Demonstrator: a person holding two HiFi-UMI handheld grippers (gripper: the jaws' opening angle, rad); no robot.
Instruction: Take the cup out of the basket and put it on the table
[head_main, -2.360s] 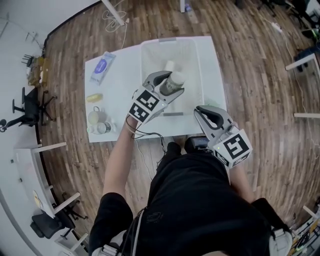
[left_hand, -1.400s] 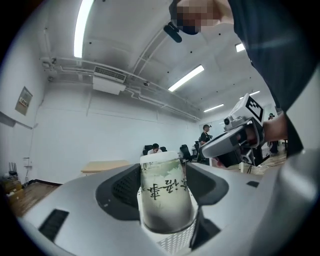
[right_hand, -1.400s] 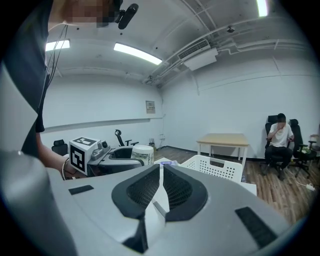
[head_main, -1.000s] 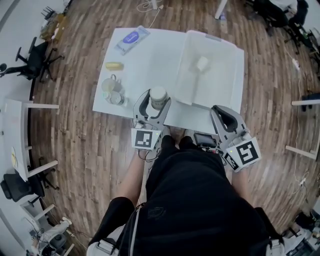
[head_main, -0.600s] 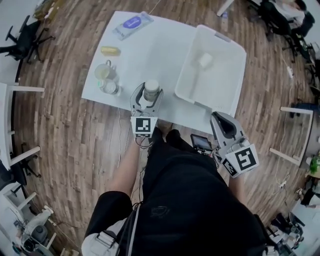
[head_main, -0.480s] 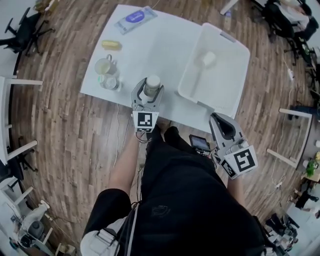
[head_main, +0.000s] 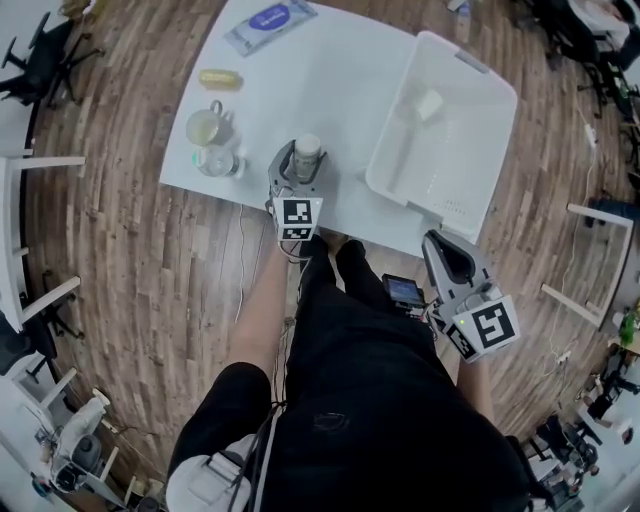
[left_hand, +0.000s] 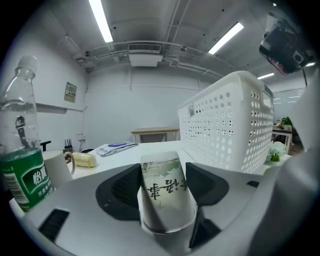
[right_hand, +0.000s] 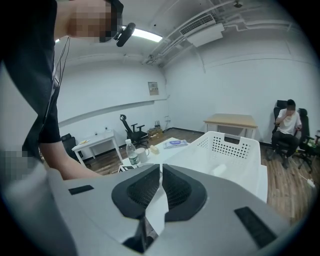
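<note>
In the head view, the left gripper (head_main: 300, 158) holds the white paper cup with dark lettering (head_main: 307, 152) over the near edge of the white rectangular table (head_main: 330, 80). The white perforated plastic basket (head_main: 452, 210) sits at about 2 o'clock from the cup, well apart from it, so the cup is clear of the basket. A white mug (head_main: 207, 128) and a clear plastic bottle with a green label (head_main: 213, 160) stand at 9 to 10 o'clock from the cup. The right gripper (head_main: 447, 262) hangs off the table at 5 o'clock, beside the person's body.

In the left gripper view, the two dark pads are clenched on the cup's sides, and the cup leans a little. The basket wall rises at 2 o'clock and the bottle at 9 o'clock. We cannot tell whether the cup's base touches the tabletop.

In the right gripper view, the jaws are pressed together with nothing between them, and the basket lies ahead at 1 o'clock.

We judge that the placing step is in hand. The next move calls for us to bring the cup upright, seat its base flat on bare table short of the edge, then part the pads evenly so it does not tip.
</note>
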